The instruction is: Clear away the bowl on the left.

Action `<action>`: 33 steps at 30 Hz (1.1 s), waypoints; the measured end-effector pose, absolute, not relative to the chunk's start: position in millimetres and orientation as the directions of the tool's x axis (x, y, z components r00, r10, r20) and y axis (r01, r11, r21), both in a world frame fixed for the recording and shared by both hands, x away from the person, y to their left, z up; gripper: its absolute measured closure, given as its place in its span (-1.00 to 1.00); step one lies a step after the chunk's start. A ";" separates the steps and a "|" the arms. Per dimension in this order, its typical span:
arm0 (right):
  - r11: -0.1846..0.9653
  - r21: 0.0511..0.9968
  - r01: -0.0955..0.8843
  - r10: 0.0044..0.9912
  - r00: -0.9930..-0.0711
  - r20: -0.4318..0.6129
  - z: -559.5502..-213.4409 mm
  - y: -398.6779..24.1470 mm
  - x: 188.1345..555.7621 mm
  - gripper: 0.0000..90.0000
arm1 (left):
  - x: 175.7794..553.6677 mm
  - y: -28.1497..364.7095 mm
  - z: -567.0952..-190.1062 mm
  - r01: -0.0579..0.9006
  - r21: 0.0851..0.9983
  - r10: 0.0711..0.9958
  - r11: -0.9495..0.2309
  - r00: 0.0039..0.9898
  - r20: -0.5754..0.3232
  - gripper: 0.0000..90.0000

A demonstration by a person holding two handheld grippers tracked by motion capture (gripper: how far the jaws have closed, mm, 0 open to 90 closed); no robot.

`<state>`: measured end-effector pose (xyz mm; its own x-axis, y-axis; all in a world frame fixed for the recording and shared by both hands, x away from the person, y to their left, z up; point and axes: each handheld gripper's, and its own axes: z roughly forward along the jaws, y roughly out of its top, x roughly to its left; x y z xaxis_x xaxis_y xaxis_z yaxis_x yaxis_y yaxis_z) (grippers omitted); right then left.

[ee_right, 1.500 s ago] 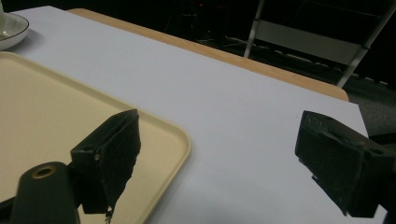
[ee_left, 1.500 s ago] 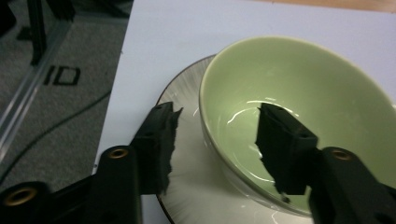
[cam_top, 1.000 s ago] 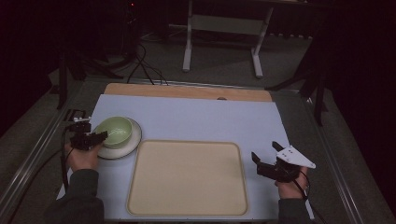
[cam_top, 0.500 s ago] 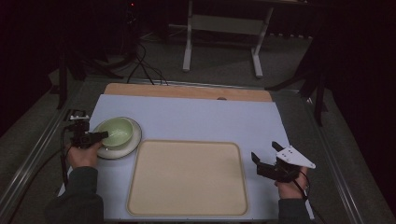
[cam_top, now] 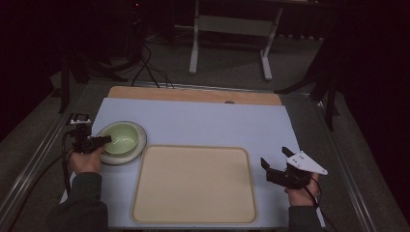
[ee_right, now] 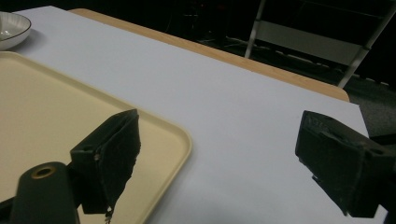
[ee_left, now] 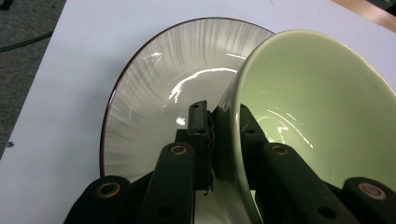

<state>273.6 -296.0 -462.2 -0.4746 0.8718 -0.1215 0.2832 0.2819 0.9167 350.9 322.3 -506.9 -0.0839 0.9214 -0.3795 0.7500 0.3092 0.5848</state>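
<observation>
A pale green bowl (cam_top: 122,136) rests tilted on a white plate with a dark rim (cam_top: 138,147) at the left of the table. My left gripper (cam_top: 106,140) is shut on the bowl's near rim, one jaw inside and one outside. In the left gripper view the bowl (ee_left: 317,116) leans over the plate (ee_left: 154,93), pinched by that gripper (ee_left: 224,119). My right gripper (cam_top: 274,157) hovers open just right of the beige tray (cam_top: 193,183) with nothing between its jaws. In the right gripper view, that gripper (ee_right: 219,140) spans the tray's corner (ee_right: 46,107).
The light blue mat (cam_top: 203,121) covers the table, with a wooden strip (cam_top: 193,94) along the far edge. A grey stand (cam_top: 232,29) and cables lie on the floor beyond. The plate's edge (ee_right: 11,28) shows far off in the right gripper view.
The bowl's tilt on the plate has shifted slightly in the left gripper's hold. The right gripper has stayed where it was.
</observation>
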 end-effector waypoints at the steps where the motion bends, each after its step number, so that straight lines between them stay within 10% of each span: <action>1: 0.281 0.917 0.283 0.872 -0.475 -0.121 -462.3 -295.9 273.6 -0.70 | 350.5 322.5 -506.4 0.746 0.585 0.918 0.317 -0.086 -0.388 0.81; 33: 0.279 0.917 0.285 0.874 -0.470 -0.119 -462.1 -296.5 273.1 -0.70 | 321.9 319.1 -481.8 0.663 0.670 0.899 0.334 -0.009 -0.439 0.80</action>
